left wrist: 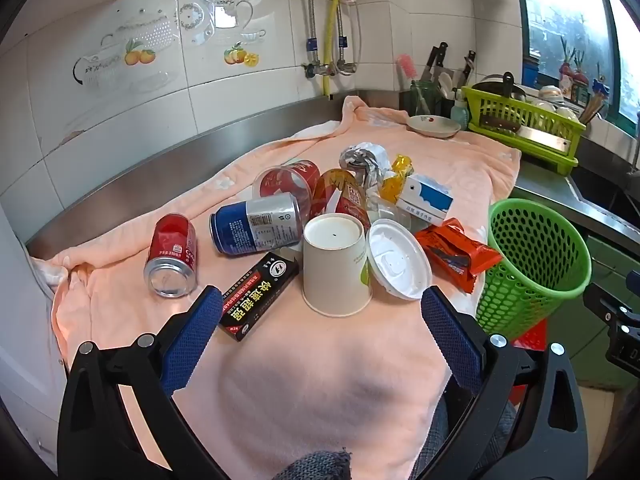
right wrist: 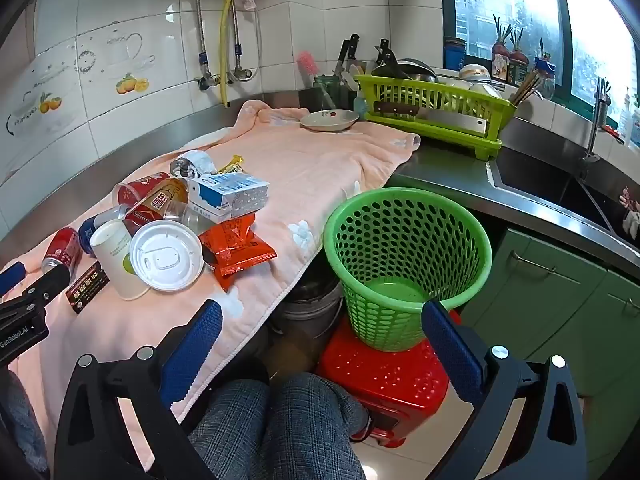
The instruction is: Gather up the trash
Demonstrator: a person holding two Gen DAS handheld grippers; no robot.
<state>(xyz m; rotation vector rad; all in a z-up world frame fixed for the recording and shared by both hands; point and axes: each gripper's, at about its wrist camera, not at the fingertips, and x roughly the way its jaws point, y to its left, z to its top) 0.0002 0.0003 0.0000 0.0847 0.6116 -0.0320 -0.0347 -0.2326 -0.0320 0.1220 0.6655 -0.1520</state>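
Both empty: left tool (left wrist: 322, 312) spread wide, right tool (right wrist: 322, 316) spread too. Paper cup (left wrist: 336, 264) stands upside down near the tabletop's front edge, just ahead between the left fingers, lid (left wrist: 398, 258) leaning on it. Suggest squeezing the cup mid-wall, gently, then over to the green basket (right wrist: 404, 264) off the right edge.

Green perforated basket (right wrist: 404, 264), red stool (right wrist: 384, 372), peach floral towel (right wrist: 312, 168).
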